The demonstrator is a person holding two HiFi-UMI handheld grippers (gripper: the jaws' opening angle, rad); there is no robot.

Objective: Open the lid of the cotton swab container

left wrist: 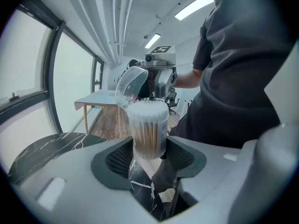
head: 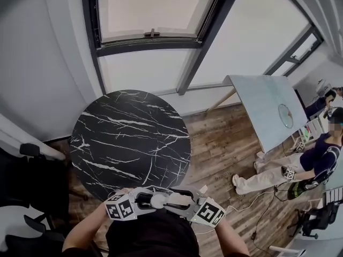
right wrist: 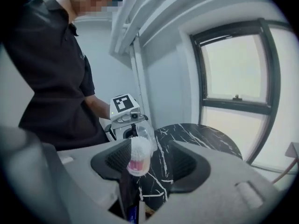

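- Below a big window (head: 155, 15), a round black marble counter (head: 134, 138) stands on a wooden floor (head: 225, 143).
- Left claw (left wrist: 149, 153) pinches the cotton swab container (left wrist: 148, 125) upright near the counter's edge, its clear lid (left wrist: 131, 85) flipped open.
- Right claw (right wrist: 150, 158) is spread and empty, with the container just ahead of it.

1 round black marble table (head: 131, 138) stands under a window (head: 153, 15); 1 person (head: 316, 162), seemingly seated, near a pale desk (head: 262, 103).
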